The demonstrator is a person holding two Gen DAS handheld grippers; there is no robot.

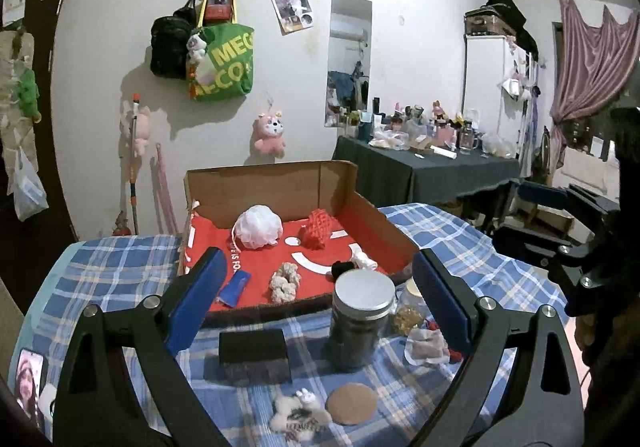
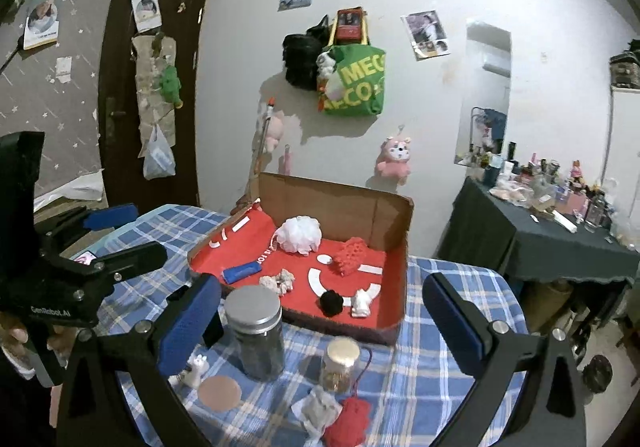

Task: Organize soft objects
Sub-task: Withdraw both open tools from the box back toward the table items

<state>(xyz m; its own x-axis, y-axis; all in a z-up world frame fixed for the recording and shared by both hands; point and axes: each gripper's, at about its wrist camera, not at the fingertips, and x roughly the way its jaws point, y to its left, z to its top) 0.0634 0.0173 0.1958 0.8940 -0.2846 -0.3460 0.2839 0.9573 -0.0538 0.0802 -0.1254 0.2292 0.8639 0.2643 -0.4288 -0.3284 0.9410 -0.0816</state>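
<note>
From the left wrist view, the left gripper (image 1: 316, 287) is hovering over the near side of the surface (image 1: 120, 271), its fingers (image 1: 196, 299) standing wide with nothing between them; it looks free to go for the next soft piece. The cardboard box (image 1: 272, 183) is sitting at the far side with its back flap up, probably serving as the collecting place. Inside it, on a red liner, are lying a white bath pouf (image 1: 258, 227), a red knitted piece (image 1: 318, 229), a beige scrunchie (image 1: 285, 281), a blue cloth (image 1: 236, 289), a black pompom (image 1: 342, 270) and a small white item (image 1: 364, 261). Outside the box, a dark sponge (image 1: 255, 355), a fluffy white toy (image 1: 298, 413) and a round tan pad (image 1: 352, 403) are waiting in front, near a tall jar with a metal lid (image 1: 360, 323). The right gripper (image 1: 536, 223) is showing at the right edge, empty.

From the right wrist view, the right gripper (image 2: 322, 323) is likewise spreading its fingers (image 2: 190, 327) wide and holding nothing. The same box is carrying the same six items. A small jar with a gold lid (image 2: 340, 365) seems to hold yellowish bits, though I cannot tell what. Beside it, a grey pouch (image 2: 320, 409) and a red pompom on a cord (image 2: 350, 423) are lying unsorted, closest to this gripper and likely its next targets.
</note>
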